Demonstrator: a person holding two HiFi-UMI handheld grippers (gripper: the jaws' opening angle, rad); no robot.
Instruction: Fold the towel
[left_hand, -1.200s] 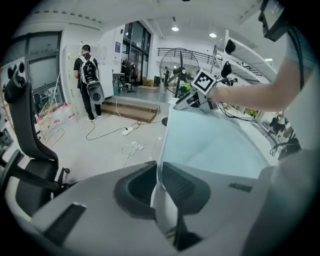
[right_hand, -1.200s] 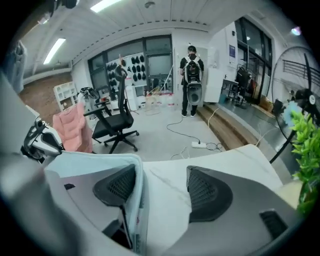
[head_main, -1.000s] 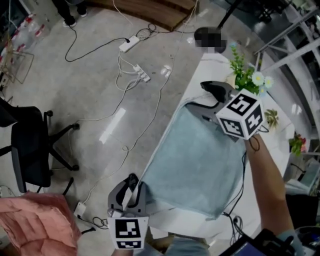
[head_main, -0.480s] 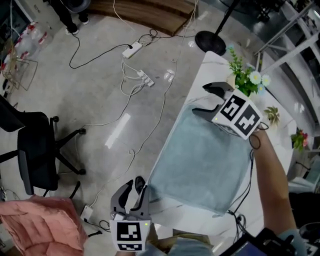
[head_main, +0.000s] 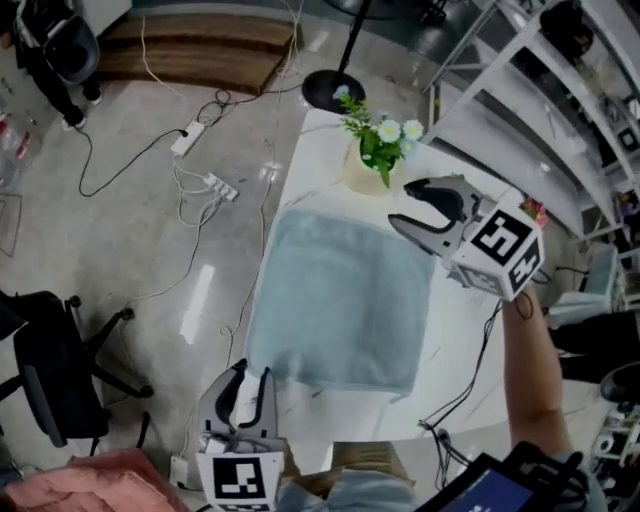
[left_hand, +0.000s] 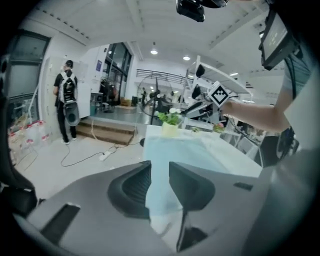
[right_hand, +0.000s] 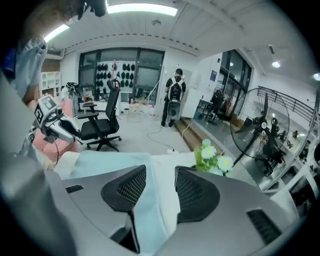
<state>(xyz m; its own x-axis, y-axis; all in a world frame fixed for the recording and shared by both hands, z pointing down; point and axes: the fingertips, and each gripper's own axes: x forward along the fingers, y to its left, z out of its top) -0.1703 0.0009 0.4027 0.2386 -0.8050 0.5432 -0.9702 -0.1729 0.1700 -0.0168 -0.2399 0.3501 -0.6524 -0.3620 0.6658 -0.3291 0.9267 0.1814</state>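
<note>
Pale blue cloth towel (head_main: 340, 300) flat on white tabletop (head_main: 455, 330): likely light, limp, best pinched at corners. Left tongs (head_main: 248, 380) and right tongs (head_main: 400, 205), just narrowing, gape empty.

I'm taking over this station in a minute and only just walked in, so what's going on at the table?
A person holds a pair of tongs in each hand over a light blue towel that lies spread flat on a white table. The left tongs hang by the towel's near left corner. The right tongs are above its far right corner, close to a pot of flowers. Both have just been closing partway, but they are open with nothing gripped between them. No fold has started.
</note>
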